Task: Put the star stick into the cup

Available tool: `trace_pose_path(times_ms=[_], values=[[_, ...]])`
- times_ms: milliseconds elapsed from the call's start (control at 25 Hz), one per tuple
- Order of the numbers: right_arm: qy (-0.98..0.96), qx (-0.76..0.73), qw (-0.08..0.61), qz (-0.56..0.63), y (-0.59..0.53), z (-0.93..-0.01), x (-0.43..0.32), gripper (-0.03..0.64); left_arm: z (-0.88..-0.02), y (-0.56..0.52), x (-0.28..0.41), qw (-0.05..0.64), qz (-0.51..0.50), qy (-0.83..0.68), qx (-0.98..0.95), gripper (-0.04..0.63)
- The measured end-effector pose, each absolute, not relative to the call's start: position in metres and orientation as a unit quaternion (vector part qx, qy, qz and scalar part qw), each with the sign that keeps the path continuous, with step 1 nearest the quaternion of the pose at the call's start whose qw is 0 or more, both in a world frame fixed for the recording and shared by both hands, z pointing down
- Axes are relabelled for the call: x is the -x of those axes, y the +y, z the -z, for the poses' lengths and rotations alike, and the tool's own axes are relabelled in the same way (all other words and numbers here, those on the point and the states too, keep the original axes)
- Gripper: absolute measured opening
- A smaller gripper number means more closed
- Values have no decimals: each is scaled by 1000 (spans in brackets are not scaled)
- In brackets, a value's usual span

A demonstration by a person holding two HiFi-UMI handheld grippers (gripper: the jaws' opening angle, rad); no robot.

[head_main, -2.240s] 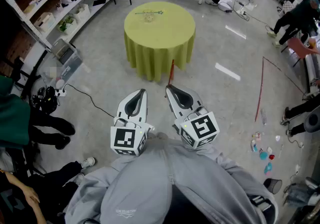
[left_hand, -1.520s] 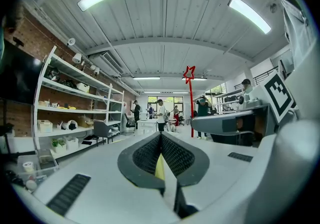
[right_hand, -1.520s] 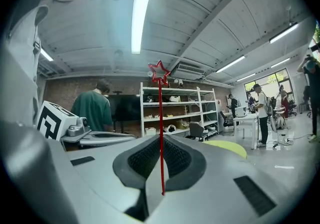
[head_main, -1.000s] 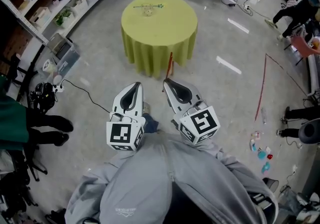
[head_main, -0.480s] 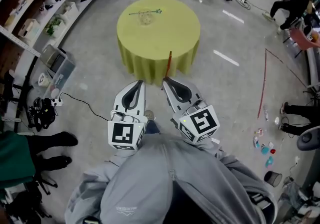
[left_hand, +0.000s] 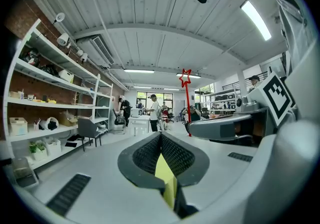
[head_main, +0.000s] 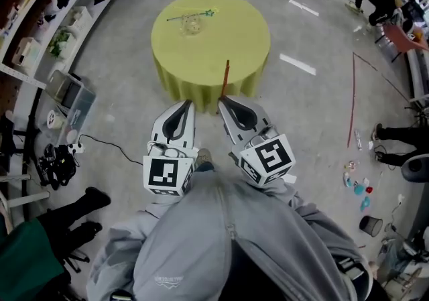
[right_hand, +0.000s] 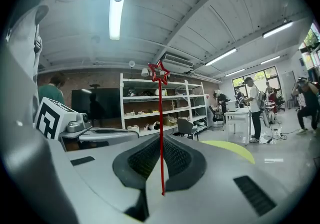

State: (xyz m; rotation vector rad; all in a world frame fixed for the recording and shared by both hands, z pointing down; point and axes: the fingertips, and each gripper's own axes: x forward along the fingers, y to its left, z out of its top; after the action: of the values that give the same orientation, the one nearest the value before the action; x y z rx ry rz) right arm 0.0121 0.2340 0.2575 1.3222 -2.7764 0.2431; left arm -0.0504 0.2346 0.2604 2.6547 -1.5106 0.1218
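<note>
Carrying the thin red star-topped stick [right_hand: 161,108] toward the cup: pickup done, insertion not begun.

The jaws of my right gripper [right_hand: 161,143] are pinched on the stick's lower end, and the stick stands upright with its star overhead. The jaws of my left gripper [left_hand: 161,140] are pressed together with nothing between them. The small clear glass cup [head_main: 193,25] sits on the far part of the round surface draped in yellow-green cloth [head_main: 221,51], well ahead of both grippers. A green star wand [head_main: 194,15] lies by the cup; I cannot tell if they touch. I judge the task under halfway: what is left is to reach the surface, aim the stick's lower end over the cup's mouth, lower and release.
</note>
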Motion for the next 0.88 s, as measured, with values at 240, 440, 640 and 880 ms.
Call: trace_pose_path(times_ms=[240,440,640,880], values=[[-897,-433,28,-82,214,-263,7,35,-263,212,67,39,-31,-487,-872,17],[-899,-430,33,-82,209,-265,23,35,-267,208,81,43,-27,-484,-874,17],[-897,-433,34,-84,204,-267,24,35,-269,201,84,47,-25,-484,-873,17],[-897,-434,34,-79,200,-260,27,35,-265,198,85,45,-21,-480,-876,17]])
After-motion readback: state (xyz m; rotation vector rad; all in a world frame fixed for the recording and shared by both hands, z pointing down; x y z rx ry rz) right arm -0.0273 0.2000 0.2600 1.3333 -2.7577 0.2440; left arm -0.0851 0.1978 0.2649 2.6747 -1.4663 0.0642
